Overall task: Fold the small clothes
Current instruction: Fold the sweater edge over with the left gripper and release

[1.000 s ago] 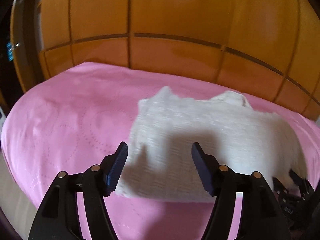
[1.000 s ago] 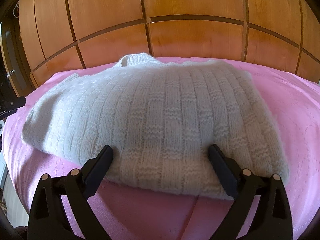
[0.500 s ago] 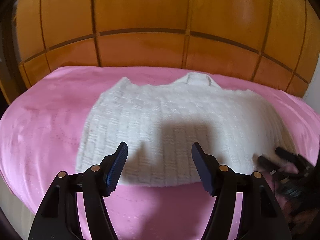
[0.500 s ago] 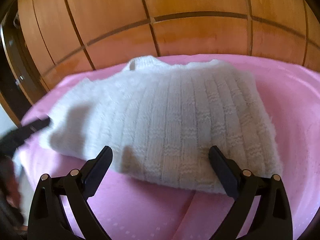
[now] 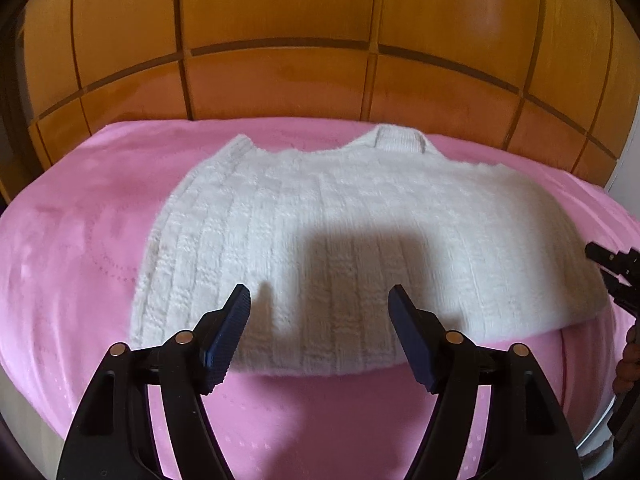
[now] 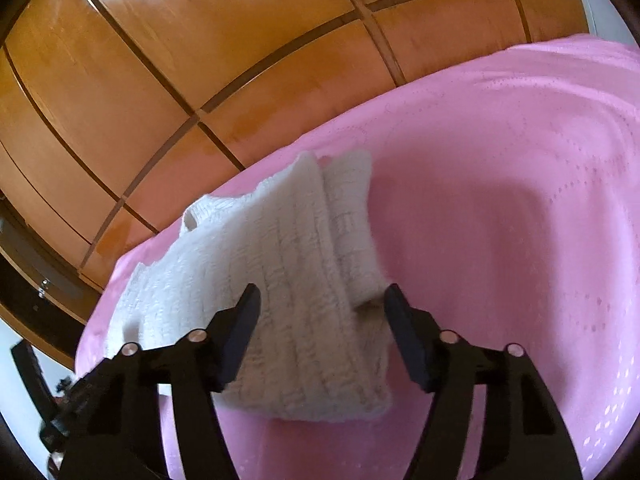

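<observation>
Both pairs of jaws are held spread, with nothing pinched. Those of the left gripper (image 5: pixel 319 309) have just been opening a little over the near hem of one white knitted sweater (image 5: pixel 360 232), and those of the right gripper (image 6: pixel 322 308) have just been closing partway over its folded right end; whether the pads touch the knit cannot be told. One sweater is seen, laid folded on one pink bedspread (image 5: pixel 72 240), near its front edge. Behind the far edge, wooden panels (image 5: pixel 280 40) are seen.

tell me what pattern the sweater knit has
White sweater: ribbed columns broken into basket-weave blocks. Clearest in the left wrist view.
</observation>
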Motion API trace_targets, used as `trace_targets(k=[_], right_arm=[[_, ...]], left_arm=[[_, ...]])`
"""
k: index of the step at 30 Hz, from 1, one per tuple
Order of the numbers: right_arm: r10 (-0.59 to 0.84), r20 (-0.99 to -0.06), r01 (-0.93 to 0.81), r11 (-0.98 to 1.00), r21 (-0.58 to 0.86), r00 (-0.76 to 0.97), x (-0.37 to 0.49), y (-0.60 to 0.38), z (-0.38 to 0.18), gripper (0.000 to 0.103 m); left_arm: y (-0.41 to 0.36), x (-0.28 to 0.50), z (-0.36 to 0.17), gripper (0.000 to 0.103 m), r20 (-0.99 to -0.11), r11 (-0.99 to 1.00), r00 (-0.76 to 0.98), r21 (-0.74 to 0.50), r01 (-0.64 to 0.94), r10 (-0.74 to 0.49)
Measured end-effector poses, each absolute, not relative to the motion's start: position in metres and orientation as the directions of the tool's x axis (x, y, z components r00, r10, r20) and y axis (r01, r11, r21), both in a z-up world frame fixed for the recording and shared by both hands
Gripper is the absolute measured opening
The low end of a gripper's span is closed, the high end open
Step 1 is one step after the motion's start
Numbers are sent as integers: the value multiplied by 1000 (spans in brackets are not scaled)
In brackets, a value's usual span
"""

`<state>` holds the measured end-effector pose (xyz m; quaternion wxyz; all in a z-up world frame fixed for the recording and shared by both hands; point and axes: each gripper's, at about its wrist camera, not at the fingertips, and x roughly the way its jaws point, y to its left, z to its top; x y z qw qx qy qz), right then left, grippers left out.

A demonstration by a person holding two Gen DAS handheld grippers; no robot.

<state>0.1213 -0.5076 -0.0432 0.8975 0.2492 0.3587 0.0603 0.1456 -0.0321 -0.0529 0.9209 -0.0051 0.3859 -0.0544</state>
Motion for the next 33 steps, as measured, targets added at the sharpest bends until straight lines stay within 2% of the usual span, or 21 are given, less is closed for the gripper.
trace_targets(k=[1, 4, 7, 10, 12, 15, 16, 19, 25, 33], right_arm=[[285, -619, 72, 871, 486, 732, 123, -507, -44, 64], [258, -663, 82, 897, 435, 703, 136, -505, -46, 33], [234, -696, 75, 921, 383, 678, 137, -506, -48, 21], [194, -724, 101, 934, 342, 662, 135, -510, -58, 19], [182, -715, 89, 942, 324, 675, 132, -509, -62, 20], [203, -712, 84, 935, 346, 672, 132, -512, -62, 24], [219, -708, 75, 930, 359, 672, 133, -513, -61, 30], [212, -709, 70, 936, 346, 673, 133, -516, -55, 63], [212, -691, 98, 920, 380, 691, 139, -520, -46, 66], [190, -671, 41, 949, 312, 717, 157, -496, -28, 64]], left_arm=[[-32, 147, -51, 70, -706, 993, 700, -55, 101, -110], [-38, 155, -49, 70, -697, 992, 707, -50, 120, -121], [-51, 162, -50, 70, -684, 987, 717, -28, 158, -134], [-61, 180, -70, 70, -738, 987, 666, 3, 159, -105], [-59, 190, -83, 74, -760, 990, 643, -15, 137, -100], [-61, 187, -79, 75, -749, 990, 655, -10, 138, -99], [-60, 186, -76, 75, -746, 990, 659, -9, 138, -99], [-56, 183, -70, 75, -737, 991, 668, -17, 129, -100], [-50, 181, -69, 75, -743, 994, 662, -40, 104, -99], [-24, 178, -60, 75, -722, 997, 689, -17, 69, -60]])
